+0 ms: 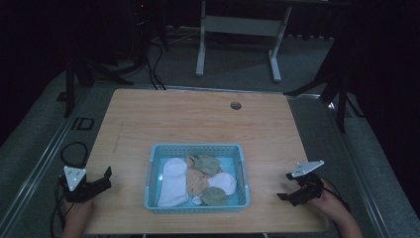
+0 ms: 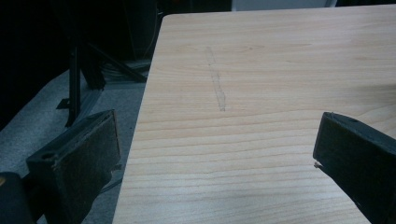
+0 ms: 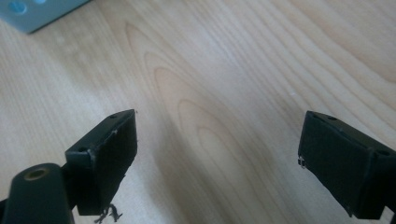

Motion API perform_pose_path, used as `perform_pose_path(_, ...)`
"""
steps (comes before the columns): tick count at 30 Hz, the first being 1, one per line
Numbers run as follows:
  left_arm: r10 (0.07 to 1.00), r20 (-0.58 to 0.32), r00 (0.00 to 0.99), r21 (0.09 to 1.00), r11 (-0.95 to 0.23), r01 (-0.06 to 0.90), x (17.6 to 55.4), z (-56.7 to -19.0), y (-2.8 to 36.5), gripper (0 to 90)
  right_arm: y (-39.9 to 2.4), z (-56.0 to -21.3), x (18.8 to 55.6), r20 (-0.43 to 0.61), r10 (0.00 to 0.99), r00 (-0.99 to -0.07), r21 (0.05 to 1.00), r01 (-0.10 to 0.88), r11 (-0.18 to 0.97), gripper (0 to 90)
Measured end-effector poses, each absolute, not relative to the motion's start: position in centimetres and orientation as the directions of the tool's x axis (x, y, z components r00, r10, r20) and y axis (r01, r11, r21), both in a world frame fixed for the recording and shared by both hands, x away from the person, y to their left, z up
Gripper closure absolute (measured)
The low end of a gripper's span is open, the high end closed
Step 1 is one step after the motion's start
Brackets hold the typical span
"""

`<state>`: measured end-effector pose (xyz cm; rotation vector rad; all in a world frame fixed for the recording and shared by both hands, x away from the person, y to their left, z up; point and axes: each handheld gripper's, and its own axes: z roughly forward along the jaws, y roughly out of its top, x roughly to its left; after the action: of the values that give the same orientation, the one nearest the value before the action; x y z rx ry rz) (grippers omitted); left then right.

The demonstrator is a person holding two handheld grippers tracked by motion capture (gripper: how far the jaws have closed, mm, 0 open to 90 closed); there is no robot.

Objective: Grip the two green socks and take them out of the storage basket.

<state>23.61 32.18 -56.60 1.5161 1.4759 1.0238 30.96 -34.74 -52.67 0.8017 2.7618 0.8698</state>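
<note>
Nothing appears to be under way yet, as far as I can judge. The socks are all lying inside the blue basket (image 1: 151,173) at the near middle of the bench (image 1: 198,119): a long white sock (image 1: 173,182) along its left side, a tan sock (image 1: 195,182) in the middle, a green sock (image 1: 207,163) toward the back, another white sock (image 1: 225,182) and a second green sock (image 1: 214,197) at the front right. They are overlapping in a loose heap, none paired or lifted out, so the whole job of taking them from the basket seems to be waiting.

The left gripper (image 1: 106,177) is resting at the near left corner of the bench, well apart from the basket, pointing toward the right and the back. Its jaws are standing wide apart with only bare wood between them.

The right gripper (image 1: 286,186) is sitting near the right front edge, aimed toward the basket's side, the hand (image 1: 333,198) behind it low at the bench. Its jaws are likewise spread wide and gripping nothing; a corner of the basket is showing at the top left of the right gripper view.
</note>
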Motion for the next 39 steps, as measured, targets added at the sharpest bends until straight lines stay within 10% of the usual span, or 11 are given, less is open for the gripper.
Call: perform_pose_path(39, 0.999, 0.034, 0.017, 0.925, -0.038, 0.377, 23.6, -56.6, 32.2, 0.4, -31.4, -47.5, 31.1, -0.013, 0.422, -0.906, 0.485, 0.364, 0.795, 13.4)
